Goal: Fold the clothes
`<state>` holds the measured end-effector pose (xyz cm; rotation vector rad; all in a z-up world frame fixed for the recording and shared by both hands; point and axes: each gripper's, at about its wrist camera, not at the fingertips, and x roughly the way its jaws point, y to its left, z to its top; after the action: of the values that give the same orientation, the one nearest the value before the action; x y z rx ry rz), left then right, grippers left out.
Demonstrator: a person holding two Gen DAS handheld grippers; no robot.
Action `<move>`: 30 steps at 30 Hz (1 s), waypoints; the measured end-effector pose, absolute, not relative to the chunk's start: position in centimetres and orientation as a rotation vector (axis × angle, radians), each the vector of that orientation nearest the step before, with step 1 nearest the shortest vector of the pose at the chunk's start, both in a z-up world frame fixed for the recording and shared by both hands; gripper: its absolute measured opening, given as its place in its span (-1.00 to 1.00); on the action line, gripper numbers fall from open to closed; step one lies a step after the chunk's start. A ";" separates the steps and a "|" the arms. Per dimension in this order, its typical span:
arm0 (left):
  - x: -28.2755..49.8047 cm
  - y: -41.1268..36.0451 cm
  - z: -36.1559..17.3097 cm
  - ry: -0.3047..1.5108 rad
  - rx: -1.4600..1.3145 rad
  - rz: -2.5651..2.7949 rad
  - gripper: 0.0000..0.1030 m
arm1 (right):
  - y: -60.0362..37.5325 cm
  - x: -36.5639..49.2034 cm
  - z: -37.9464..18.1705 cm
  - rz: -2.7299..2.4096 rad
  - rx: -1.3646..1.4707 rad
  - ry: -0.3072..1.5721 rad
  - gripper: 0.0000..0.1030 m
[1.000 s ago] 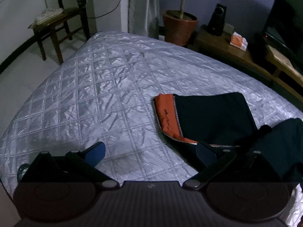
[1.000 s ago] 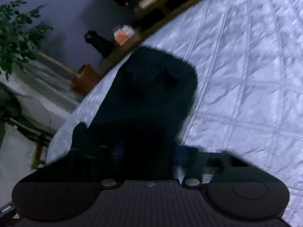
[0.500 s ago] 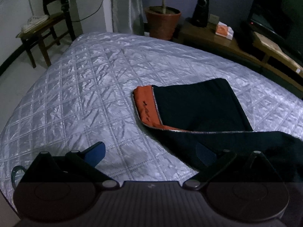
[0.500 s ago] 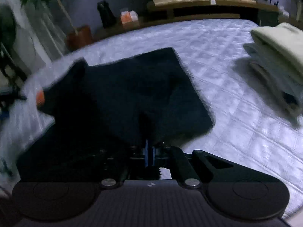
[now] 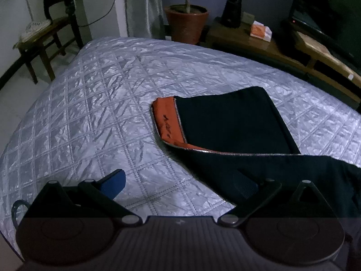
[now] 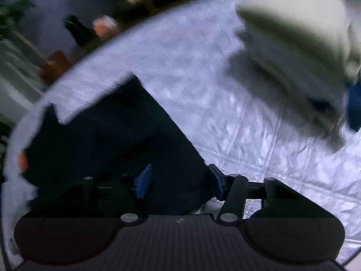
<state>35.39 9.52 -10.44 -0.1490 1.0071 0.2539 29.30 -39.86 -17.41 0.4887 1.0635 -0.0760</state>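
On the quilted bed (image 5: 94, 103) lies the dark jacket (image 5: 230, 122), partly folded, orange lining showing. Left gripper (image 5: 182, 183) wide, empty, one finger over the jacket's near edge. Right gripper (image 6: 178, 180) jaws have just been opening, cloth beneath, no grip visible. Next fold likely: pinch the near hem at both ends, lift evenly, lay it flush. Only the right view shows the stack of pale folded clothes (image 6: 300, 22), blurred; only the left shows the zipper (image 5: 225, 152).

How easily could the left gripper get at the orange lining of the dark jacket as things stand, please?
Probably easily. The left gripper is open above the quilted bedspread, and the orange lining lies exposed ahead of it, with only bare quilt between. The dark jacket has nothing lying on it there.
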 end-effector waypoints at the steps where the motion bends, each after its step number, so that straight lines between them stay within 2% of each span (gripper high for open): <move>1: 35.4 9.4 -10.6 1.009 -0.143 0.252 0.98 | -39.6 29.7 -18.4 -0.079 0.509 1.067 0.24; 2: 35.5 9.2 -10.6 1.011 -0.140 0.251 0.98 | -39.1 30.0 -18.6 -0.081 0.516 1.043 0.19; 3: 35.5 9.1 -10.6 1.013 -0.138 0.250 0.98 | -38.6 30.4 -18.8 -0.087 0.516 1.026 0.01; 4: 35.5 9.0 -10.7 1.014 -0.136 0.250 0.98 | -38.2 30.8 -19.1 -0.098 0.488 1.028 -0.56; 5: 35.6 8.9 -10.7 1.014 -0.134 0.248 0.98 | -38.0 31.0 -19.0 -0.094 0.468 1.007 -0.68; 8: 35.7 8.5 -10.7 1.012 -0.129 0.243 0.98 | -38.1 31.0 -17.9 -0.118 0.430 0.904 -0.81; 10: 35.7 8.5 -10.7 1.013 -0.129 0.244 0.98 | -38.9 29.7 -15.6 -0.167 0.406 0.744 -0.81; 12: 35.6 8.6 -10.6 1.010 -0.135 0.248 0.98 | -38.3 28.3 -13.3 -0.201 0.267 0.609 -0.78; 16: 35.6 8.7 -10.5 1.003 -0.138 0.254 0.98 | -35.6 28.4 -13.8 -0.273 -0.068 0.569 -0.73; 17: 35.6 8.8 -10.6 1.005 -0.138 0.256 0.98 | -35.0 28.6 -14.3 -0.292 -0.128 0.580 -0.42; 18: 35.6 8.8 -10.6 1.007 -0.140 0.258 0.98 | -34.6 28.6 -14.5 -0.307 -0.148 0.580 -0.32; 21: 35.6 9.2 -10.4 1.006 -0.149 0.260 0.97 | -33.2 28.7 -14.9 -0.339 -0.204 0.569 -0.28; 23: 35.6 9.6 -10.1 0.996 -0.157 0.262 0.98 | -31.0 28.3 -14.0 -0.254 -0.209 0.483 -0.16; 24: 35.7 9.9 -9.9 0.990 -0.162 0.263 0.98 | -29.9 28.3 -13.6 -0.194 -0.201 0.453 -0.08; 25: 35.7 10.3 -9.7 0.983 -0.166 0.271 0.98 | -28.9 28.9 -13.4 -0.075 -0.156 0.471 0.17; 26: 35.8 10.9 -9.6 0.975 -0.171 0.291 0.98 | -27.6 29.7 -13.4 0.036 -0.126 0.497 0.33; 30: 35.8 13.5 -9.5 0.963 -0.216 0.369 0.98 | -20.4 33.9 -15.3 0.342 -0.236 0.626 0.20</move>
<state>35.77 13.46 -9.45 -0.2155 0.9631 0.3691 33.92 -20.44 -15.28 -0.2357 0.6256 0.3418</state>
